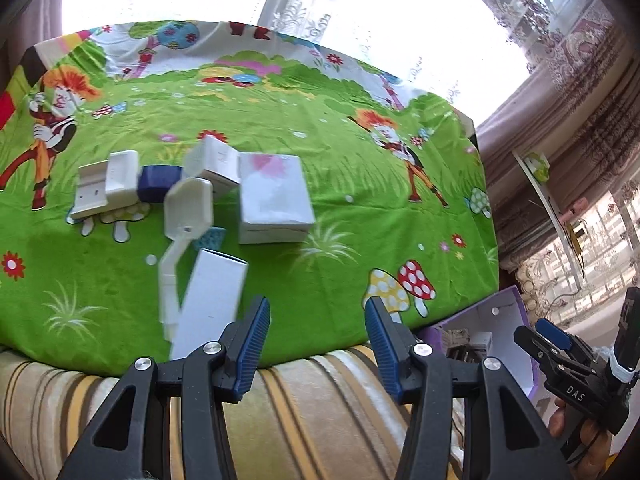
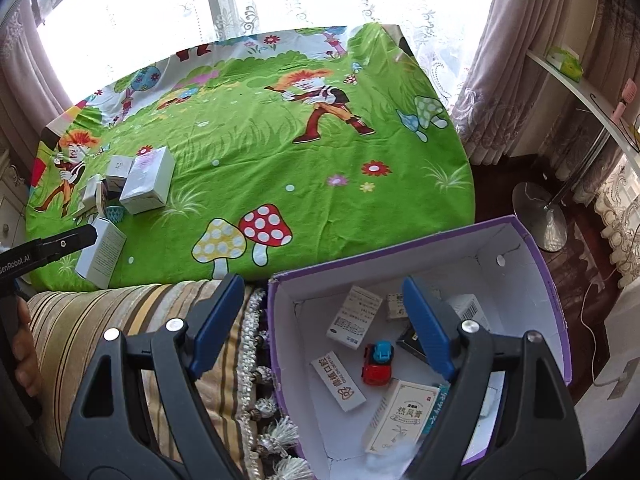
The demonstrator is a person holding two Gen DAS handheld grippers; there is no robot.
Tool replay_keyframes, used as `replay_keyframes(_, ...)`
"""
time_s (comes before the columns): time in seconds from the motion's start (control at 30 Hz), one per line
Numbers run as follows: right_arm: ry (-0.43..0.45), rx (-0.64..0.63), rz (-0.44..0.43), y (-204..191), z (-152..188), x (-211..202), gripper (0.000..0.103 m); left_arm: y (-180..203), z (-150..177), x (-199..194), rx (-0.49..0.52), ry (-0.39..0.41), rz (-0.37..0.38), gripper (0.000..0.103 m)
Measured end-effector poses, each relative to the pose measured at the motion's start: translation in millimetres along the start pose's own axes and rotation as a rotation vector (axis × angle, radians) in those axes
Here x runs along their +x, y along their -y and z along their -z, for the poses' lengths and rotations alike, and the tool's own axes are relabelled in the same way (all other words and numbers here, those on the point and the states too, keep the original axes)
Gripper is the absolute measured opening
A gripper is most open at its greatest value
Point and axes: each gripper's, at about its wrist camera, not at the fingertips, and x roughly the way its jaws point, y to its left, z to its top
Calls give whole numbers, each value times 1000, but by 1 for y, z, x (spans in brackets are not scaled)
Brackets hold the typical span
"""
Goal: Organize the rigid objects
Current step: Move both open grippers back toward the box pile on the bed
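The rigid objects still to be sorted lie in a loose cluster on the green cartoon tablecloth (image 1: 280, 128): a tall white carton (image 1: 210, 300) lying flat nearest the edge, a larger white box with a pink mark (image 1: 274, 196), a small white cube box (image 1: 214, 164), a dark blue piece (image 1: 156, 184), a white bracket-like part (image 1: 106, 186), a white hinged plastic piece (image 1: 188, 212) and a small teal item (image 1: 210, 238) half hidden between them; they sit touching or just beside one another, probably gathered there as the pile to be worked through. The destination appears to be the purple box (image 2: 536, 248) standing open just beyond the table's near corner; it already holds several small cartons, among them a white carton with Chinese print (image 2: 400, 416), and a red and blue toy car (image 2: 378, 362), so the task looks partly done.

The left gripper (image 1: 316, 344) hangs over the striped sofa edge (image 1: 300, 392) facing the cluster, jaws spread wide with nothing between them, the tall white carton just beside its left finger; I judge it is lined up to take that carton, being the closest piece. The right gripper (image 2: 320, 328) hovers above the purple box's near wall, likewise wide apart and empty; its place over the box suggests a drop-off position.
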Motion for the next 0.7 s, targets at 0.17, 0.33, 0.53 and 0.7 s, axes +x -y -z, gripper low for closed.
replay_keyframes(0.17,9,-52,-27,-32,-21,5,84,-43,-21,-10,-70,32,-53,51)
replay_keyframes(0.33,16,-89,-66,-64,-44,12,84,-75,-44,-16,-122,62,-95,51)
replay_keyframes(0.53,2,-125,-122,-108,-77,29,84,-109,-75,-14,-197,78,-133,51)
replay_keyframes(0.7,-33,-132,-160,-145,-102,50,85,-135,-95,0,-265,62,-155,51)
